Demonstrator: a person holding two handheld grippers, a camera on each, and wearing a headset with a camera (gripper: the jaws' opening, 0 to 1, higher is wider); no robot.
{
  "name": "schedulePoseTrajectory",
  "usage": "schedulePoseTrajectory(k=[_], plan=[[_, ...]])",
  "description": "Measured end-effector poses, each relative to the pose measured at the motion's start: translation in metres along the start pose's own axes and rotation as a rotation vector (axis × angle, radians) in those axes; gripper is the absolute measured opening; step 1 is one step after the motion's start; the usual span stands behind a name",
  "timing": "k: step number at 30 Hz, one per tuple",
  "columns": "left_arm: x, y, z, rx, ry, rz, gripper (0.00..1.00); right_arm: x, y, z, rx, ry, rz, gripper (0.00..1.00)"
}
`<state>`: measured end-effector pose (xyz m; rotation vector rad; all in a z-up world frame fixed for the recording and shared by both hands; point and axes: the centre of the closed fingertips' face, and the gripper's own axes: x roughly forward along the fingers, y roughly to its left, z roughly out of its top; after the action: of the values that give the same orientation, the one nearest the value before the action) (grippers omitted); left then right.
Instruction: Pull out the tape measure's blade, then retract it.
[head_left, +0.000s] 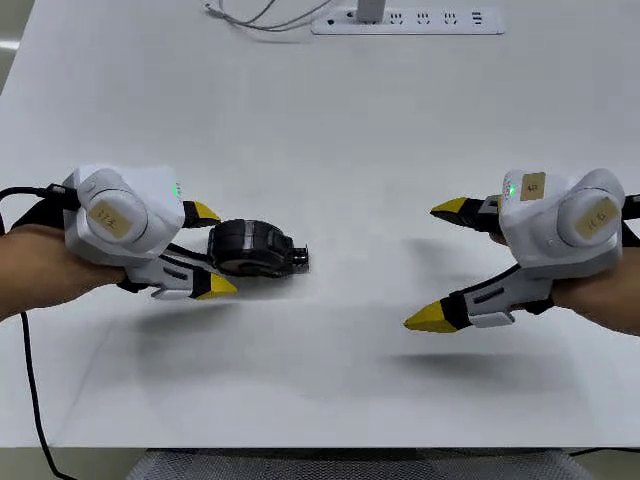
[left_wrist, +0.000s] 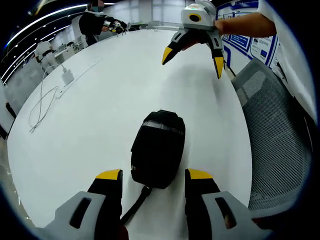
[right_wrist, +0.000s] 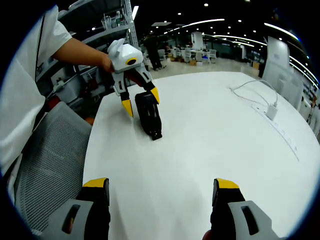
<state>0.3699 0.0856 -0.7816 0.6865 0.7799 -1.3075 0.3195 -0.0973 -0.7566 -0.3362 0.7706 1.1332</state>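
Note:
A black tape measure (head_left: 255, 248) lies on the white table (head_left: 330, 130), its blade tip pointing right. My left gripper (head_left: 208, 249) is open, its yellow-tipped jaws standing either side of the case's left end without closing on it. In the left gripper view the tape measure (left_wrist: 158, 148) sits just beyond and between the fingertips (left_wrist: 109, 175). My right gripper (head_left: 440, 264) is open and holds nothing, well to the right of the tape. In the right gripper view the tape measure (right_wrist: 149, 115) lies far ahead, under the left gripper (right_wrist: 140, 100).
A white power strip (head_left: 405, 20) with cables lies at the table's far edge. A mesh chair (left_wrist: 272, 130) stands by the near edge. The power strip and cable (right_wrist: 272, 112) run along the table's right side in the right gripper view.

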Motion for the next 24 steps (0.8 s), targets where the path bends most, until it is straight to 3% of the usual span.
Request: schedulePoseTrajectory(k=[24], plan=[[0.0105, 0.0008, 0.0021, 0.049, 0.014, -0.005, 0.3, 0.004, 0.0, -0.0016, 0.012, -0.004, 0.007, 0.83]])
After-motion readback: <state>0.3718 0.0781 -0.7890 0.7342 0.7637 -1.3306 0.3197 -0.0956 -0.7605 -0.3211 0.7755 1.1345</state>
